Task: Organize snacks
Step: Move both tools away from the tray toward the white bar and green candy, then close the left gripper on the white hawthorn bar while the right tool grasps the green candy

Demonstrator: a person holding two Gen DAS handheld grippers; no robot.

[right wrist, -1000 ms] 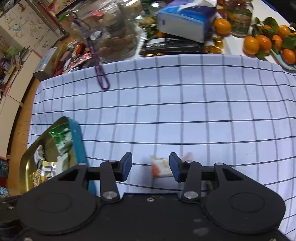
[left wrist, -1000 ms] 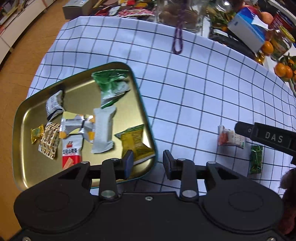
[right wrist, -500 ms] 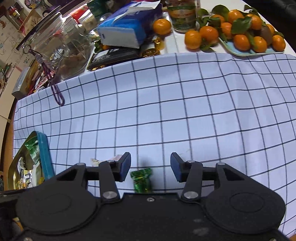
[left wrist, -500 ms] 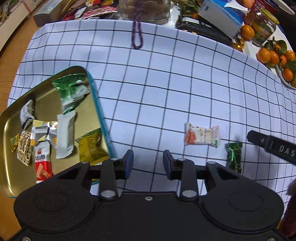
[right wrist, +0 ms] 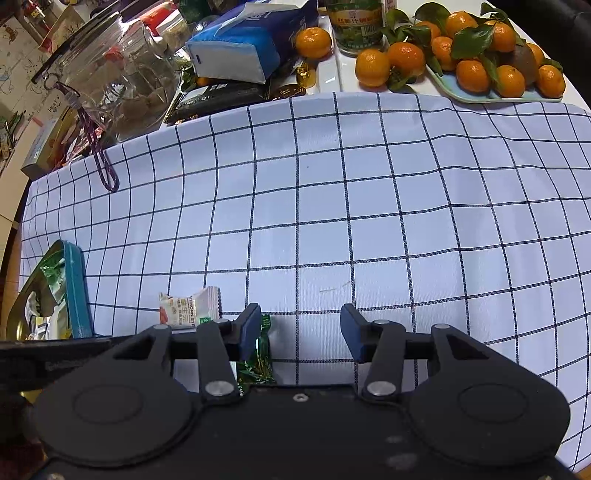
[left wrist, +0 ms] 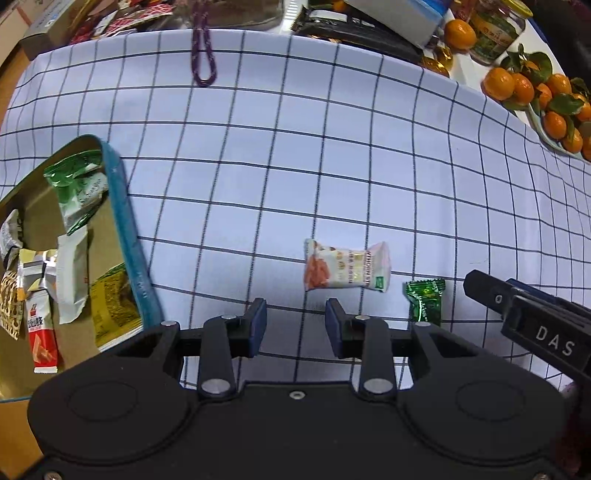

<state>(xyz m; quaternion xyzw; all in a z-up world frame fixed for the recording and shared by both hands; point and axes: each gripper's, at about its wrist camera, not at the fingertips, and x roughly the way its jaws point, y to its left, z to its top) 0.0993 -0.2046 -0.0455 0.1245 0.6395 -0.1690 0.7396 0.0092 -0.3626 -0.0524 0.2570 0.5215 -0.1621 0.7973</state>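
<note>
A white and orange snack packet [left wrist: 346,265] lies on the checked cloth just beyond my open, empty left gripper [left wrist: 295,324]. A small green candy [left wrist: 424,301] lies to its right. A gold tin tray with a teal rim [left wrist: 125,236] at the left holds several snack packets. In the right wrist view my right gripper [right wrist: 300,332] is open and empty. The green candy [right wrist: 260,354] lies under its left finger and the white packet [right wrist: 190,307] lies further left. The tray rim [right wrist: 75,291] shows at the far left.
Along the far edge stand a glass jar [right wrist: 122,77], a blue tissue pack [right wrist: 240,48], a green-labelled jar [right wrist: 360,26] and a plate of mandarins [right wrist: 480,62]. A purple cord [left wrist: 203,55] lies on the cloth. The right gripper's body [left wrist: 535,325] shows at the left view's right edge.
Both grippers have shifted to the right. The white packet and green candy now sit nearer my left gripper, and the candy has passed from between the right fingers to under the left one.
</note>
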